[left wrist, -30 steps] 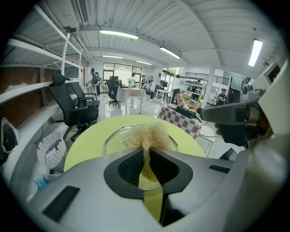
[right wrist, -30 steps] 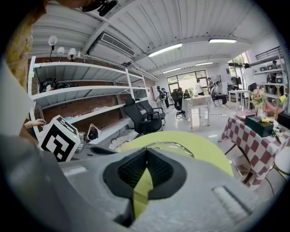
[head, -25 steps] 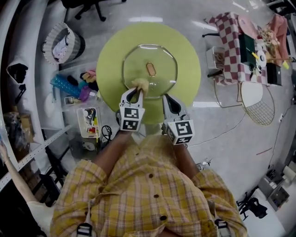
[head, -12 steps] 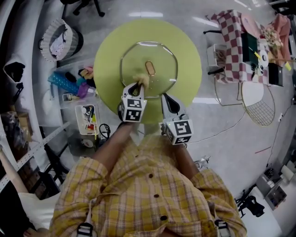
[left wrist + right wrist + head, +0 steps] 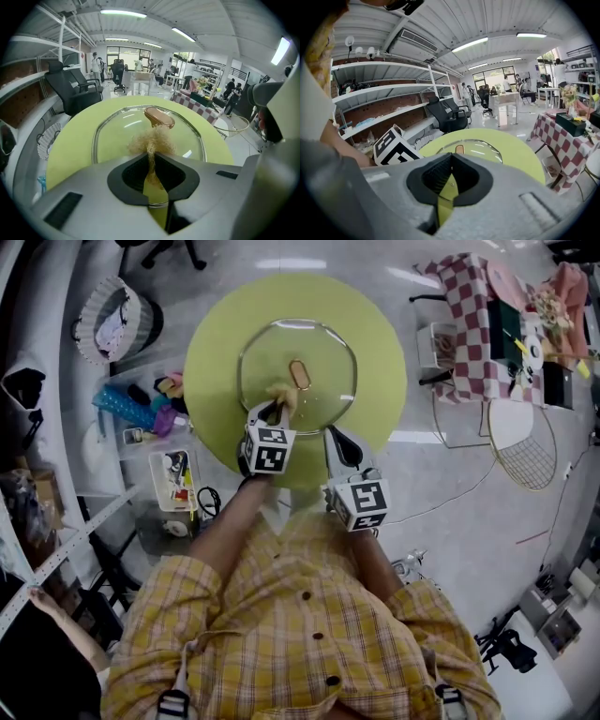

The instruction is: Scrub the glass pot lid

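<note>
A: Nearest: plaid yellow shirt [image 5: 300, 634], both forearms stretched forward. Right gripper [image 5: 339, 441]?
B: Jaws closed on each other, nothing between them. Only green bench shows through the slit below the tips. It sits at the lid's near right edge. Contact with the glass — cannot tell.
A: Left gripper [image 5: 274, 412]?
B: Clenched on a tan fibrous scrubber [image 5: 151, 140]. The tuft fans out past the tips and lies against the glass.
A: Where is the glass pot lid [image 5: 323, 395]?
B: Flat on the round green bench [image 5: 380, 343], roughly central, dome up. The scrubber is on its near left part, just short of the brown oval knob [image 5: 300, 374].
A: Further out?
B: Floor — a checked cloth [image 5: 469, 324] to the right, a wire basket [image 5: 530, 470] nearer than it, and a round bin [image 5: 112, 322] off to the left.
</note>
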Tool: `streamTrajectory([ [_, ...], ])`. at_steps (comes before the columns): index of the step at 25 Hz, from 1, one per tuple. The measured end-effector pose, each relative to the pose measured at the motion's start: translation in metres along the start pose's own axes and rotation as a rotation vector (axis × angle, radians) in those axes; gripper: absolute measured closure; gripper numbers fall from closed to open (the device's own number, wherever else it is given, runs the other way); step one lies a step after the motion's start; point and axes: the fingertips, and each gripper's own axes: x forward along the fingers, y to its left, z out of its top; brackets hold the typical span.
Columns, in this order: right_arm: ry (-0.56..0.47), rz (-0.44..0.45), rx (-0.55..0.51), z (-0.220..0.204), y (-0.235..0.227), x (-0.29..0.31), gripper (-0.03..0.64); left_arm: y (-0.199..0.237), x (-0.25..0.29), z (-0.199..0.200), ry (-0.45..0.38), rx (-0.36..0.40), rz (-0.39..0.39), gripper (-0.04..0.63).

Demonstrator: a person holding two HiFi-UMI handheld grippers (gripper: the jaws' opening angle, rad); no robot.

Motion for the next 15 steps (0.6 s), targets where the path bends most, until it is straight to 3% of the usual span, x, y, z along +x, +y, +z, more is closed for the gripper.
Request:
streamTrajectory([
  [15,0.001,-0.002,0.002,-0.004,0.004,0.000,0.618,-0.007,-0.003,-0.007,0.065,0.035,-0.038,0.551],
])
